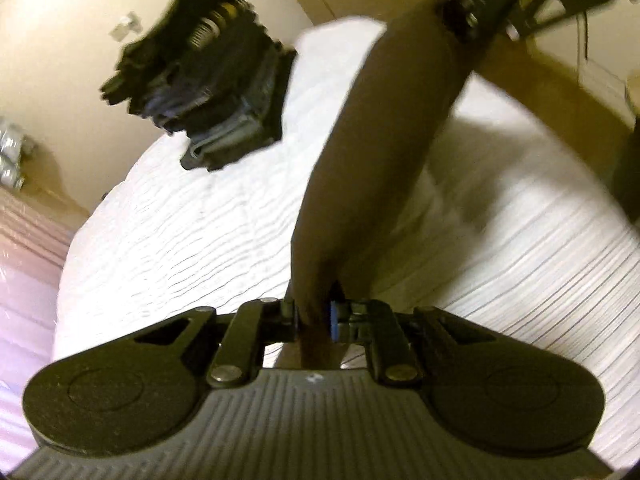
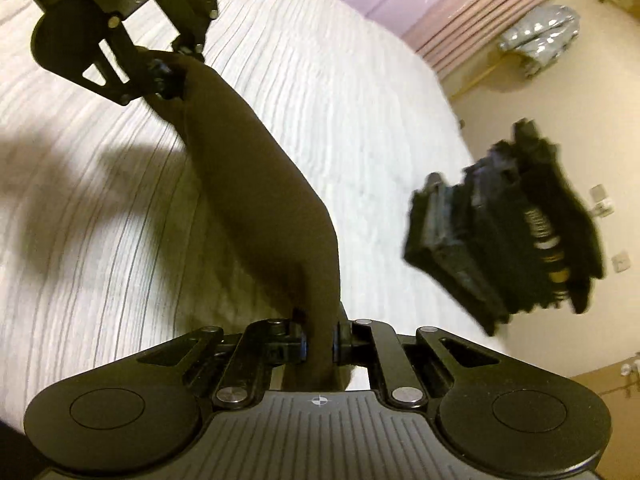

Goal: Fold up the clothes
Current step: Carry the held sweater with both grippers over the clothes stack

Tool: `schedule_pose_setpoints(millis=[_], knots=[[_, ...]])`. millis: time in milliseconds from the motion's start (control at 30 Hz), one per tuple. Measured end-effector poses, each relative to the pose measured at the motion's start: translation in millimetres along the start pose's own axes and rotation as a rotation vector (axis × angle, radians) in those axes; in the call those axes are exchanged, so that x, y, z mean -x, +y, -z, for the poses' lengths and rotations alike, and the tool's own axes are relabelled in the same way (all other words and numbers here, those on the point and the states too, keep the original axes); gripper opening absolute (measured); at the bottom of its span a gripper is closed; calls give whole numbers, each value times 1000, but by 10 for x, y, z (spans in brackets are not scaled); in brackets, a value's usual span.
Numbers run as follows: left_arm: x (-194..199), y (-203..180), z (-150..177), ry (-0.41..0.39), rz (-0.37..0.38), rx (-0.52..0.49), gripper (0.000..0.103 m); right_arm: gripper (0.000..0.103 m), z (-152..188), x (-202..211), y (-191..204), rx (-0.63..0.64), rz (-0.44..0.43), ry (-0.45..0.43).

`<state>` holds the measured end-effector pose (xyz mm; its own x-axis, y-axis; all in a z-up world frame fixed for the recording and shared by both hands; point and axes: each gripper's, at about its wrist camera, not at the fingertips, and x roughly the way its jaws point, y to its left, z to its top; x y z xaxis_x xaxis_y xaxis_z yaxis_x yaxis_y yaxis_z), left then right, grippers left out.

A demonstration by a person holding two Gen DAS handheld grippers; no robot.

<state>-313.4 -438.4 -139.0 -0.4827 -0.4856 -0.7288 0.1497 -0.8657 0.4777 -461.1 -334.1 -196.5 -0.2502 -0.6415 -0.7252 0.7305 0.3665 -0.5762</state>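
Stretching between the two tools, a dark brown garment (image 1: 360,152) hangs in the air above the bed (image 1: 180,240), bunched into a narrow band. The left gripper (image 1: 314,318) pinches one end of it between pressed-together fingers, and the right gripper (image 2: 320,338) pinches the other end the same way; each wrist view shows the opposite tool at the far end of the cloth. Motion blur suggests the cloth is being carried or shaken.

By judgement, this fits either spreading the piece out ahead of folding or carrying a fold across, and the pictures do not settle which. Either way, the next move would call for both grips holding firm and level so the band does not twist or slip.

On the white ribbed bedcover lies a black object (image 1: 204,80), blurred, with what look like metal springs showing; it sits near the bed's far edge, well apart from the cloth. Most of the cover is open. Pink curtains (image 2: 400,4) and a cream wall (image 1: 60,60) bound the bed.
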Motion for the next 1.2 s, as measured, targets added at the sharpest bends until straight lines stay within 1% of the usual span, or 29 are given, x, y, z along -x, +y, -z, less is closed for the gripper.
schedule_pose_setpoints(millis=[133,233,333,433,567,633,733,767,833,1000,1100,1200], knots=[[362,-94,-72,-40,10,16,11,9,9,474,43,-25,22,6],[579,-184,-154,-67,22,19,11,9,76,787,123,-46,35,14],[739,-277,-288,-86,24,-4,11,9,196,1062,146,-74,53,13],[849,-335,-488,-102,8,-18,11,9,306,1260,73,-97,71,2],[910,-349,-858,-120,-22,-31,11,9,471,1426,-179,-117,92,-28],[887,-333,-1083,-127,-32,-26,11,9,587,1494,-359,-124,103,-49],[798,-316,-1502,-141,-71,-18,11,9,794,1555,-690,-128,116,-88],[755,-292,-1672,-143,-81,5,11,9,872,1555,-831,-123,120,-102],[671,-245,-2014,-146,-99,49,11,9,1009,1568,-1165,-113,133,-126],[535,-72,-2863,-178,-171,60,11,9,1344,1606,-2016,-87,167,-187],[524,169,-3245,-215,-215,51,11,9,1376,1664,-2539,-78,204,-229],[500,472,-3554,-256,-272,26,11,9,1306,1687,-2949,-58,250,-272]])
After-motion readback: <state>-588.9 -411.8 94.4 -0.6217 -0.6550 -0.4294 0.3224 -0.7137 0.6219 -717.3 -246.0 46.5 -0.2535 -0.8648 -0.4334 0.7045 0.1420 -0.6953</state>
